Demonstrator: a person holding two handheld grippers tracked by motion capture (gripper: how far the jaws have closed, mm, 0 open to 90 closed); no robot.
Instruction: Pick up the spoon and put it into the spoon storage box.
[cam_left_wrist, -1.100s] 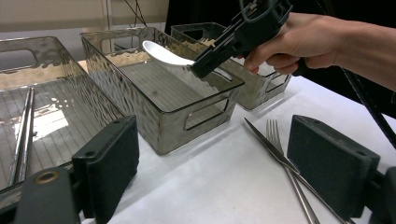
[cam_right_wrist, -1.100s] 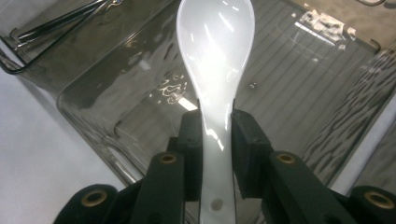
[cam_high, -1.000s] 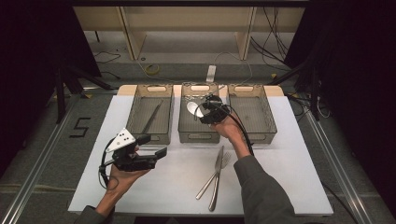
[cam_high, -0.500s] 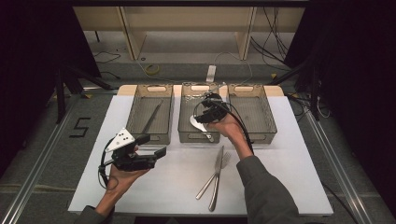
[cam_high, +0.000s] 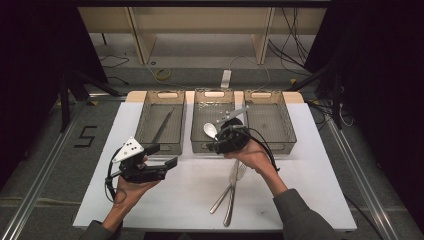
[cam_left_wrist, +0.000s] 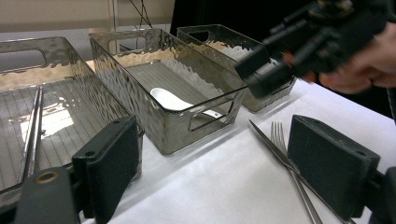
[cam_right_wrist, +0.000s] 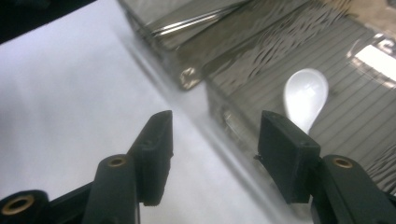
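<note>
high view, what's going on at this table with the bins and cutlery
A person is sorting cutlery into three clear bins. The right gripper, its jaws just opened and empty, sits at the near edge of the middle bin, where a white spoon now lies. The left gripper waits open. A fork and knife remain on the table.

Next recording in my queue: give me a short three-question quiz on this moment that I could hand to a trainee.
1. True or false: the white spoon lies inside the middle bin.
2. Which pieces lie on the white table near the right gripper? A) a knife and a fork B) two cups C) a plate
3. Fill in: the right gripper's jaws have just been ____, with nothing between them.

Key: 1 true. 2 A. 3 opening.
</note>
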